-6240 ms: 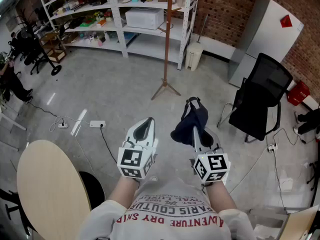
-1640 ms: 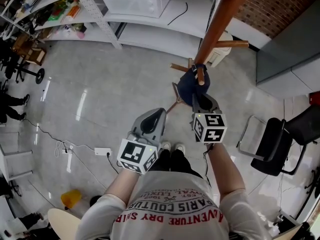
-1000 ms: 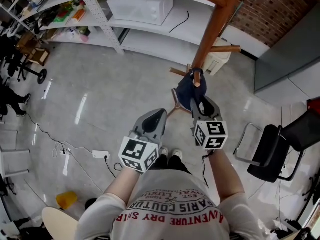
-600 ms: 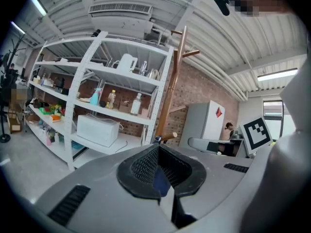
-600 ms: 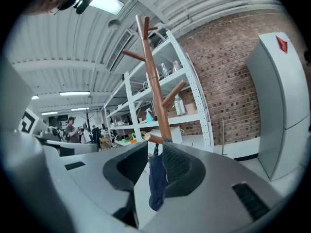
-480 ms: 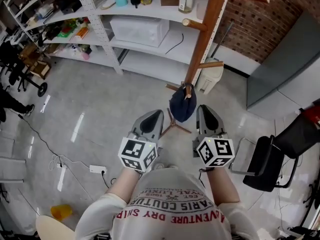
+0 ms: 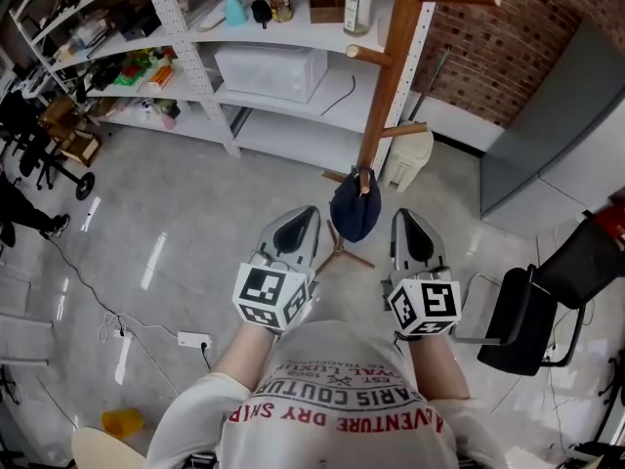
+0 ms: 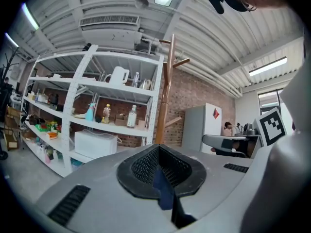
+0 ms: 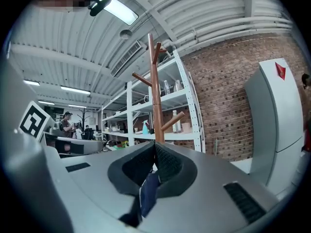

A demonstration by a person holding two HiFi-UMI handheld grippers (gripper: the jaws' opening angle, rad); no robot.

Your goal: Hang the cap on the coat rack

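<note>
The dark navy cap [image 7: 354,215] hangs on a low peg [image 7: 364,180] of the wooden coat rack [image 7: 392,71], straight ahead of me in the head view. Neither gripper touches it. My left gripper [image 7: 305,215] is shut, just left of the cap. My right gripper [image 7: 403,219] is shut too, a short way to the cap's right. In the left gripper view the left gripper [image 8: 160,166] points at the rack pole [image 8: 164,101], its jaws closed to a thin slit. The right gripper [image 9: 154,166] also faces the pole [image 9: 155,101], jaws together. In both views a blue sliver shows in that slit.
White shelving [image 7: 234,115] with a white box [image 7: 271,70] and bottles stands behind the rack. A white bin [image 7: 410,159] sits by the rack's foot. A black chair [image 7: 532,311] is at the right, a grey cabinet [image 7: 566,115] beyond it. A power strip [image 7: 190,340] and cable lie on the floor at left.
The right gripper carried the cap to the rack, put it over the low peg, let go and drew back. The cap now hangs free. The left gripper stayed shut beside it.
</note>
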